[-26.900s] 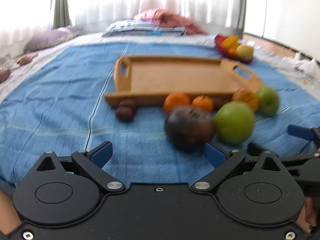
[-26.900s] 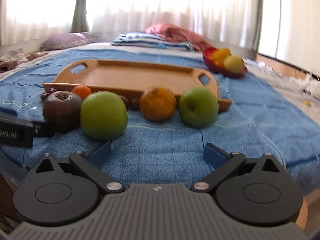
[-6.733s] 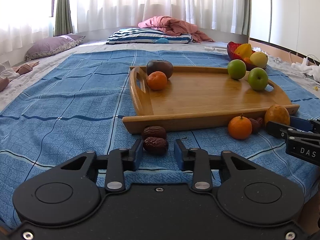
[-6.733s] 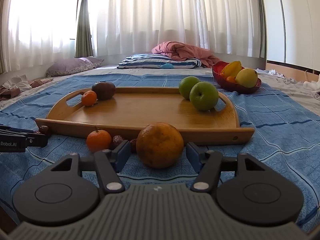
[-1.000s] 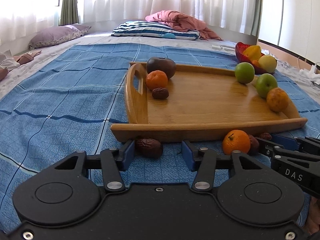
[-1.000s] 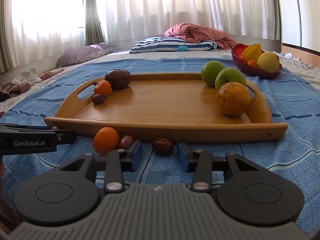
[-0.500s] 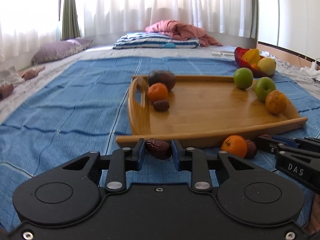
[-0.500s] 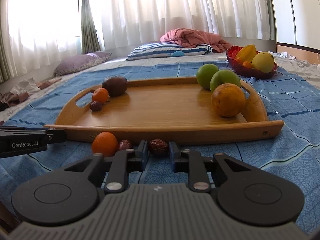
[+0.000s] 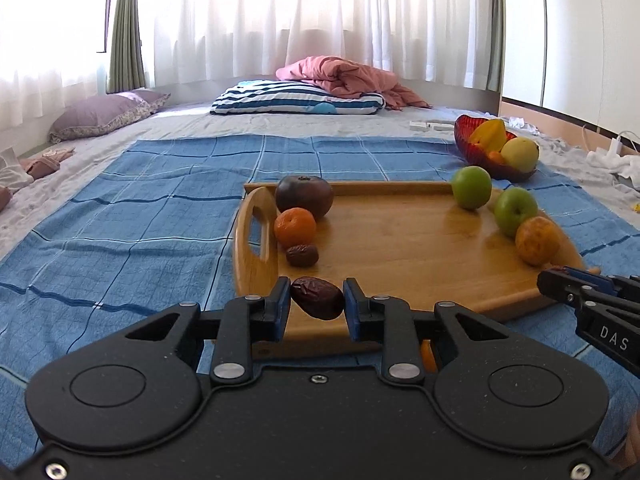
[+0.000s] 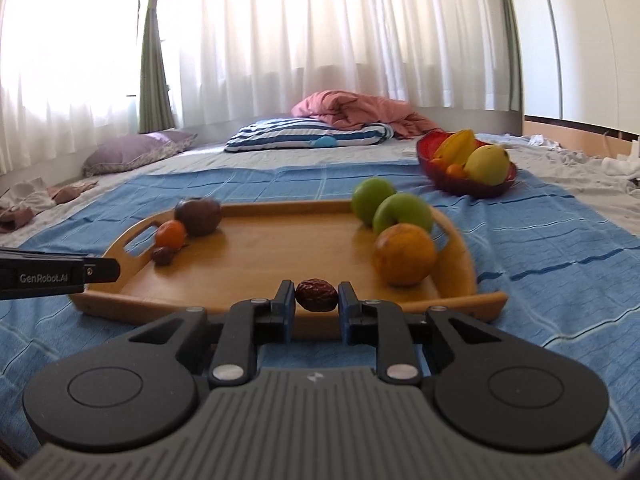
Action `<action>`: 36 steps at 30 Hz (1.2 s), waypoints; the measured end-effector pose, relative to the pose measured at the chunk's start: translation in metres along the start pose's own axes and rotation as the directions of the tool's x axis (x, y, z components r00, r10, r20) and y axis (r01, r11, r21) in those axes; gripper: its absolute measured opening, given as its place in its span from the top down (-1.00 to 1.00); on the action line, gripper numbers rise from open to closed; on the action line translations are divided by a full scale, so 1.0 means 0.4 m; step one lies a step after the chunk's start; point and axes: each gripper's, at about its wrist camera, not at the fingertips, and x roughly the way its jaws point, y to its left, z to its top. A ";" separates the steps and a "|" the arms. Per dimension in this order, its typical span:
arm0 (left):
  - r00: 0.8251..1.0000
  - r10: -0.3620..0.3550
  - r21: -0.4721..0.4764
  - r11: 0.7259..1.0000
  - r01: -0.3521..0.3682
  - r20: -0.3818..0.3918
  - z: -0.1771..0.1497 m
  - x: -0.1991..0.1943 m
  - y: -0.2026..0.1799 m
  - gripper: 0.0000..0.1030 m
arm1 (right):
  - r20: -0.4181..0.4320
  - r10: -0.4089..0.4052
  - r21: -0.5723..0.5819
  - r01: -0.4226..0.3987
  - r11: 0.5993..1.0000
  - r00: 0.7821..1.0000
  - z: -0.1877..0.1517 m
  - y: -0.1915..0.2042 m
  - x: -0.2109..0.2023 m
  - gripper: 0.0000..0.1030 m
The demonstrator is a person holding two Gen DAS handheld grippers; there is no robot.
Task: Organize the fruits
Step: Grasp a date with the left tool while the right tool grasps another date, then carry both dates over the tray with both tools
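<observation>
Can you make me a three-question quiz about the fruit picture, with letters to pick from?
1. Where is the red bowl?
A. on the wooden tray
B. on the bed past the tray
C. on the floor

2. How many green apples are on the tray?
A. one
B. two
C. four

3. What is the left tool doing?
A. gripping a wrinkly date
B. open, holding nothing
C. gripping an orange

Answers: 1 B, it sits beyond the tray's far corner. 2 B, two sit side by side. 3 A, both pads press the date.
</observation>
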 end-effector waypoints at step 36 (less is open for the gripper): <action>0.995 0.025 -0.022 0.999 -0.028 -0.098 0.015 0.175 0.018 0.48 | -0.063 -0.203 -0.016 0.202 0.979 0.977 0.008 -0.093 0.111 0.43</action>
